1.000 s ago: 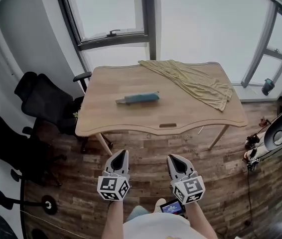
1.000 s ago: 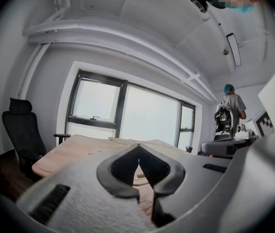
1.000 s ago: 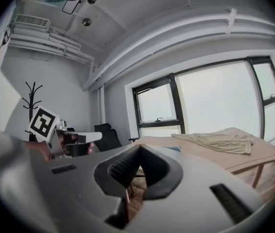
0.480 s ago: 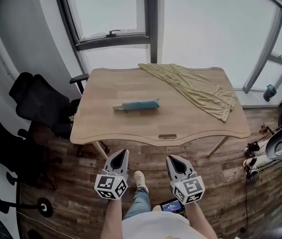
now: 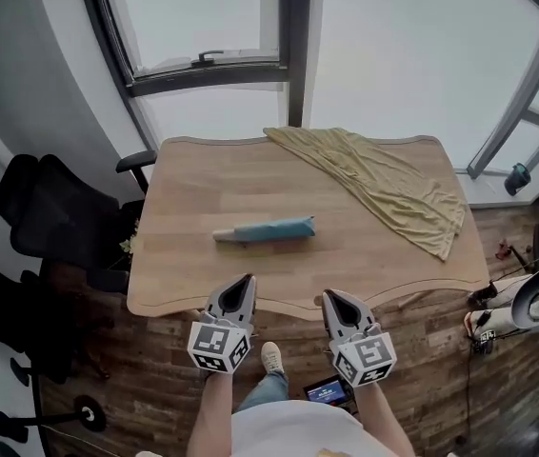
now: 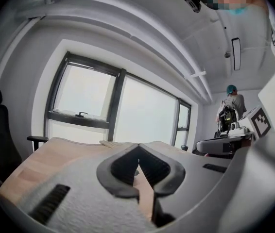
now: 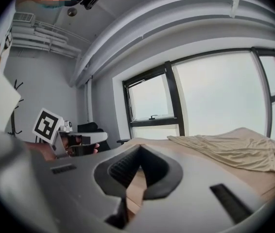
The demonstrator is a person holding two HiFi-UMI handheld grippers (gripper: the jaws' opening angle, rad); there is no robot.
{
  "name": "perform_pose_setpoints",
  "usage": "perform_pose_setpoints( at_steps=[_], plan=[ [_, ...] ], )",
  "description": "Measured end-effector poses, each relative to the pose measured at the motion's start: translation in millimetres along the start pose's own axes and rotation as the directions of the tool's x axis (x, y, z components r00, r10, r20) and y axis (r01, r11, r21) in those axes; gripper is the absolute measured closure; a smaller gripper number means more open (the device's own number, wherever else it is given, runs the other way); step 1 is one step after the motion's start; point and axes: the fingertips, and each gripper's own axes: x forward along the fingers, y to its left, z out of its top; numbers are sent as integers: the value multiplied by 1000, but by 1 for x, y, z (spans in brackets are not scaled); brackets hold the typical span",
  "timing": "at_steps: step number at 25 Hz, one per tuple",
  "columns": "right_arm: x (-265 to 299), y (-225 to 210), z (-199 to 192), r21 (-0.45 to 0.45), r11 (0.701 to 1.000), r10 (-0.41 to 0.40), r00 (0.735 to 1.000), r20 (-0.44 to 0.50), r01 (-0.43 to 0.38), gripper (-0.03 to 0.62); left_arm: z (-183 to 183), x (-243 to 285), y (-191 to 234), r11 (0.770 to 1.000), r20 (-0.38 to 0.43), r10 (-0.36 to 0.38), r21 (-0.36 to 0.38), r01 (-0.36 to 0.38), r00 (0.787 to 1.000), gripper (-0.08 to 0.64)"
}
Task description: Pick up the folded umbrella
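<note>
A blue folded umbrella (image 5: 264, 230) is laid on a light wooden table (image 5: 189, 174).
The left gripper (image 5: 243, 282) and right gripper (image 5: 330, 297) are seen by the near edge, jaws pressed together, empty.

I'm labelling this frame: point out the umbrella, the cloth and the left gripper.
umbrella (image 5: 269, 228), head view, middle of its blue body
cloth (image 5: 384, 184), head view, middle of the fabric
left gripper (image 5: 243, 280), head view, between its fingertips
</note>
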Motion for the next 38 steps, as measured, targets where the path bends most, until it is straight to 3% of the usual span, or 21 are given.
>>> perform_pose_setpoints(
  at_steps=[11, 25, 38],
  plan=[
    [99, -26, 15, 22, 998, -66, 998, 7, 66, 584, 6, 82, 79, 998, -17, -58, 12, 59, 998, 540],
    [122, -56, 8, 66, 992, -104, 995, 0, 104, 583, -1, 118, 92, 993, -50, -79, 86, 83, 996, 540],
    [149, -77, -23, 83, 992, -87, 992, -92, 95, 584, -11, 137, 101, 993, -17, -101, 61, 102, 995, 540]
  ],
)
